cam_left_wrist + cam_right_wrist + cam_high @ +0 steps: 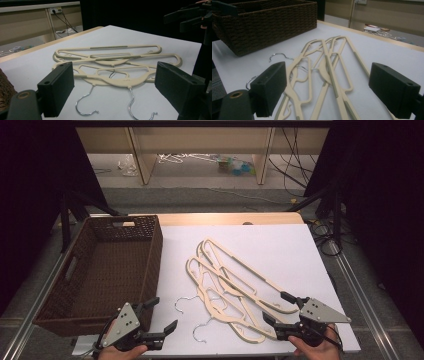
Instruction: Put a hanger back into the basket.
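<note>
Item: pile of cream hangers point(230, 282), overlapped and crossed at the middle of the white surface point(280, 245); count uncertain, perhaps four, since the bars tangle. Two wire hooks point(186, 303) point toward 7 o'clock, at the near edge of the pile.

Item: brown woven basket point(150, 265), empty, at 9 o'clock of the pile, just apart from it.

Item: left gripper point(162, 319), at 7 o'clock of the pile, jaws wide, nothing between them, aimed at the hooks.

Item: right gripper point(279, 308), at 5 o'clock, jaws wide and empty, tips just over the pile's near end.

Handling note: likely step is lifting one hanger into the basket. Best taken by the topmost hanger's bar near its neck, raised slowly so neighbouring hooks do not catch; the other gripper can pin the rest down.
</note>
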The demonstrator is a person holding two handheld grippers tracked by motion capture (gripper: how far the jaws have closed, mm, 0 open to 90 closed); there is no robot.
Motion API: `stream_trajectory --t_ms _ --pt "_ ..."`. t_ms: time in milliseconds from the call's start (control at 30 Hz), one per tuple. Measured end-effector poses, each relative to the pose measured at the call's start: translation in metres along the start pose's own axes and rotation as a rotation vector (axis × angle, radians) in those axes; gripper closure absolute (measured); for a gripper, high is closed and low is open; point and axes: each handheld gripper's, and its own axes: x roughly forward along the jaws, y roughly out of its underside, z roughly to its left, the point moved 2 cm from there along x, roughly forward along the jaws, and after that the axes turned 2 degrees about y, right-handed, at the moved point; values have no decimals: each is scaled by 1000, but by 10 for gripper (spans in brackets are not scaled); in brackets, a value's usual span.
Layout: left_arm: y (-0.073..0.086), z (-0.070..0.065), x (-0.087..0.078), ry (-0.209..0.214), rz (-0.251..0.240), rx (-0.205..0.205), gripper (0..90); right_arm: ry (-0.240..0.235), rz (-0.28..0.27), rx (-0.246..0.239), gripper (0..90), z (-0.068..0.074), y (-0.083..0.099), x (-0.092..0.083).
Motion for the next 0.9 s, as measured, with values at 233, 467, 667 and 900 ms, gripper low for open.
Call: stream_trajectory --t_ms 233,467,667,900 --pt "0 -2 0 5 6 6 158 -10 29 -6 160 2 1 2" --pt "1 -2 2 14 -4 -9 158 -31 64 -15 161 4 4 6" --pt "0 -3 3 13 15 13 158 -94 148 -67 269 7 9 15" --pt "1 -3 4 11 21 9 160 -205 349 -147 436 10 19 39"
